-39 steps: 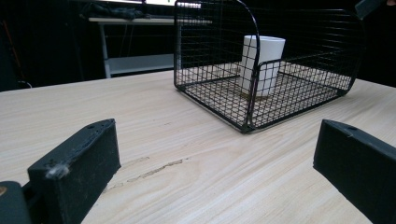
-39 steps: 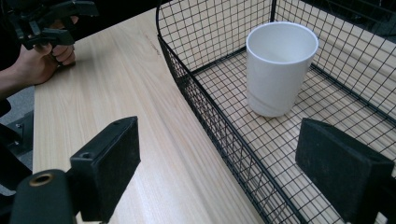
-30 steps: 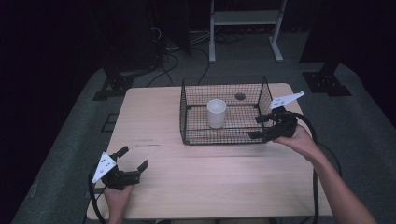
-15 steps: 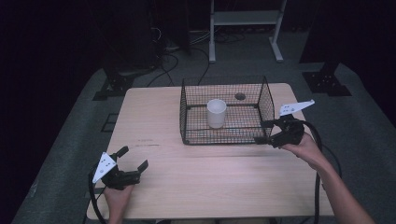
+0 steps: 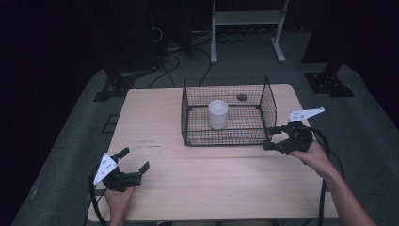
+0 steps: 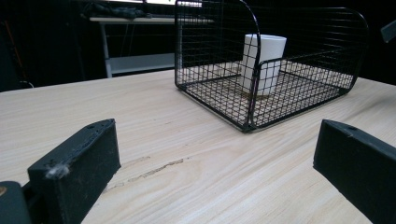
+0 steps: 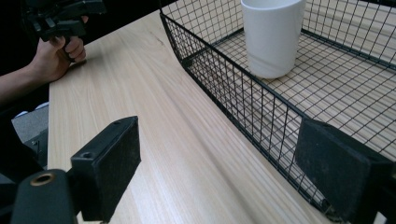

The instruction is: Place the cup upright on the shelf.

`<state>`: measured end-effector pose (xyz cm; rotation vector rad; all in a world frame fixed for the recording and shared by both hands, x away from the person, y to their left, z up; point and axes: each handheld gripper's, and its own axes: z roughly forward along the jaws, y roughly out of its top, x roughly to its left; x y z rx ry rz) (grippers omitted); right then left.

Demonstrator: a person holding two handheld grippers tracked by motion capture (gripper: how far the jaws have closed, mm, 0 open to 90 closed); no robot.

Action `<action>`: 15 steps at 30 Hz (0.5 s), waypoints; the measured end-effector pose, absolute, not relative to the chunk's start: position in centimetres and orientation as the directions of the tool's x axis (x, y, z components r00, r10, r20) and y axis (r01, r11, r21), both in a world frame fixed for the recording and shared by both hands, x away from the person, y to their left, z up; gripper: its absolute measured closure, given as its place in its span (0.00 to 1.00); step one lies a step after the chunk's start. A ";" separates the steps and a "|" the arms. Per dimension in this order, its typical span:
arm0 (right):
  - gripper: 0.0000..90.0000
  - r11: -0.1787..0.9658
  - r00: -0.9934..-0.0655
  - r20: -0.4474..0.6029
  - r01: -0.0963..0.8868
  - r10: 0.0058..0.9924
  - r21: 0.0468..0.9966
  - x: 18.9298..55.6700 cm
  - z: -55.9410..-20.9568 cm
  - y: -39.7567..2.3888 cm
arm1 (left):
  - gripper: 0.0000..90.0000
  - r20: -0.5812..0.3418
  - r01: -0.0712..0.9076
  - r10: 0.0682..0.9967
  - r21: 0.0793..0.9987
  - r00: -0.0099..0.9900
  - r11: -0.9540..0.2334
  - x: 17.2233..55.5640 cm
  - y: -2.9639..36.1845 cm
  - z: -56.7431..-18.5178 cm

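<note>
High view: right tool (image 5: 275, 139) sits at the near right corner of the wire basket (image 5: 226, 136), jaws apart and pointing at it. White cup (image 5: 218, 114) stands upright inside the basket, well beyond that tool. Left tool (image 5: 134, 165) rests at the near left of the table (image 5: 155, 117), jaws apart, empty.

Left gripper view: basket (image 6: 261, 112) and cup (image 6: 264, 63) lie ahead and to the right of the spread jaws, well apart from them.

Right gripper view: one jaw stands outside the basket wall (image 7: 243, 98), the other looks to be on the mesh side; contact unclear. Cup (image 7: 272, 35) ahead, untouched.

Risk: closing off-centre on thin wire could let the basket slip or tilt, toppling the cup.
</note>
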<state>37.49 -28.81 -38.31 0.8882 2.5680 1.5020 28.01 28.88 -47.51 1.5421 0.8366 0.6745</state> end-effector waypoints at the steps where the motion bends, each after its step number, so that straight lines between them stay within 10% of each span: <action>1: 0.15 0.368 -0.835 0.248 0.457 0.492 0.809 37.4 -38.4 -28.9 | 0.00 -0.040 0.135 0.818 0.990 0.573 -0.046 28.0 28.9 -47.5; 15: 0.15 0.375 -0.835 0.246 0.459 0.492 0.806 36.6 -39.5 -29.2 | 0.00 -0.042 0.138 0.820 0.989 0.571 -0.045 28.0 28.9 -47.5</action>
